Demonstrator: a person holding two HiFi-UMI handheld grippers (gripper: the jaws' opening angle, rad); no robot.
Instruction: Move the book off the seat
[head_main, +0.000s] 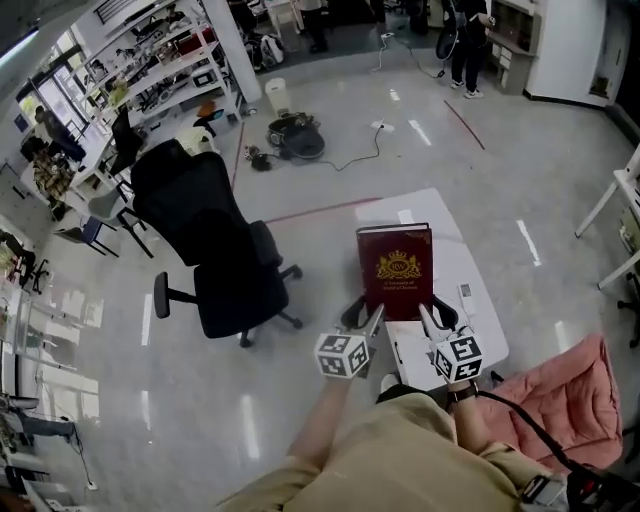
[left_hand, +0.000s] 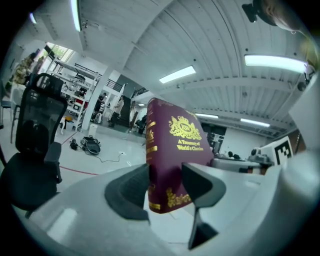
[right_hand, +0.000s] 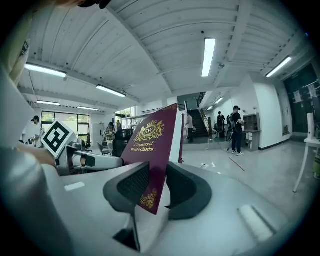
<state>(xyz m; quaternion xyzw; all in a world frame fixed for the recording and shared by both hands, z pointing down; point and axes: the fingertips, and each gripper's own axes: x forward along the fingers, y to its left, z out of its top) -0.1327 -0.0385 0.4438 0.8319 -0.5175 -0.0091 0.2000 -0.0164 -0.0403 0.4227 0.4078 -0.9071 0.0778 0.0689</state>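
A dark red hardback book (head_main: 396, 268) with a gold crest and gold lettering is held up in the air over a white table (head_main: 470, 270), both grippers gripping its near edge. My left gripper (head_main: 368, 318) is shut on the book's lower left corner (left_hand: 159, 190), by the spine. My right gripper (head_main: 428, 318) is shut on the lower right corner (right_hand: 150, 192). In the head view the cover faces up. A black office chair (head_main: 215, 255) stands to the left of the table; its seat is bare.
A pink cushioned chair (head_main: 555, 400) sits at the lower right. Cables and a round black device (head_main: 297, 138) lie on the grey floor beyond the chair. Shelving (head_main: 150, 60) lines the far left, and a person (head_main: 470, 40) stands at the far end of the room.
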